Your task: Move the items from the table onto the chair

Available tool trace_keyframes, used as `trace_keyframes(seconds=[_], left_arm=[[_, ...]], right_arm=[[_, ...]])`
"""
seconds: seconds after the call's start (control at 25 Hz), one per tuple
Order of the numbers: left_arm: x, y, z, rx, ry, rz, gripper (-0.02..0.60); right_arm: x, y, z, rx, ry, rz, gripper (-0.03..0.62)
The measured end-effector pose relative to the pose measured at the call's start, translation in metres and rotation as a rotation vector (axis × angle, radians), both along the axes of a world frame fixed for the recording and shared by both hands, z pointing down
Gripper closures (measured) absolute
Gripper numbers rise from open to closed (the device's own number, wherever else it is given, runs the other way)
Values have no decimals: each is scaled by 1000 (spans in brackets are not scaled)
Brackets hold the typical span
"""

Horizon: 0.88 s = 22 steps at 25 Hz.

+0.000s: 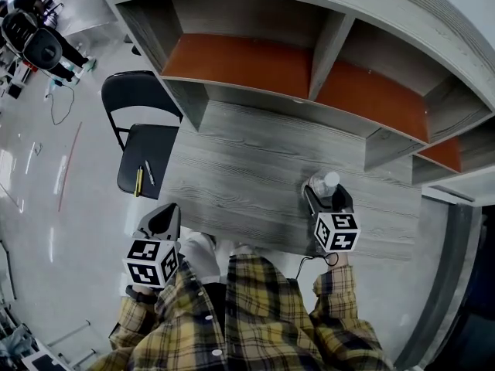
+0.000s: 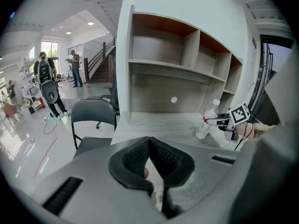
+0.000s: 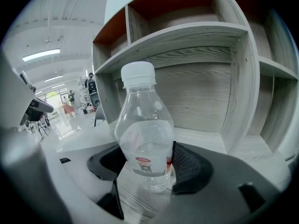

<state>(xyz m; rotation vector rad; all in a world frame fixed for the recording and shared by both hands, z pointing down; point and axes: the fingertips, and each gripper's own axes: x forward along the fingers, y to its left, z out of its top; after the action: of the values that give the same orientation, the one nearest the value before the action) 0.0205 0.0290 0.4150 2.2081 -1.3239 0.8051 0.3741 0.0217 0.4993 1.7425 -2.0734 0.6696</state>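
Grasping bottle (image 3: 145,134): right gripper (image 1: 326,194) jaws apart around it; left gripper (image 2: 149,160) closed, empty. Next: clamp, carry to chair (image 1: 151,161).

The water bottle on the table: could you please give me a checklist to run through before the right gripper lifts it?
1. Water bottle upright on the table: ok.
2. Cap on: ok.
3. Bottle between the right gripper's jaws: ok.
4. Jaws closed on the bottle: not ok, they stand wide around it.
5. Room on the chair seat: ok, a yellow pen-like item and a thin pale one lie near one edge.
6. Left gripper out of the way: ok, shut with nothing in it, off the table's edge.
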Motion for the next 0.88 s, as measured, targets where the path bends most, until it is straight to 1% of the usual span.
trace_keyframes(seconds=[0.24, 0.48, 0.72, 0.88], left_arm=[[-17, -1, 2, 1, 21, -34, 577], [-47, -11, 9, 0, 54, -71, 577], [-113, -22, 14, -5, 86, -88, 577], [-172, -40, 13, -8, 111, -122, 577]], right_arm=[[-24, 10, -15, 6, -28, -22, 284], [-71, 16, -32, -1, -31, -75, 284], [-156, 13, -43, -21, -44, -123, 284], [-228, -1, -51, -41, -41, -161, 284]])
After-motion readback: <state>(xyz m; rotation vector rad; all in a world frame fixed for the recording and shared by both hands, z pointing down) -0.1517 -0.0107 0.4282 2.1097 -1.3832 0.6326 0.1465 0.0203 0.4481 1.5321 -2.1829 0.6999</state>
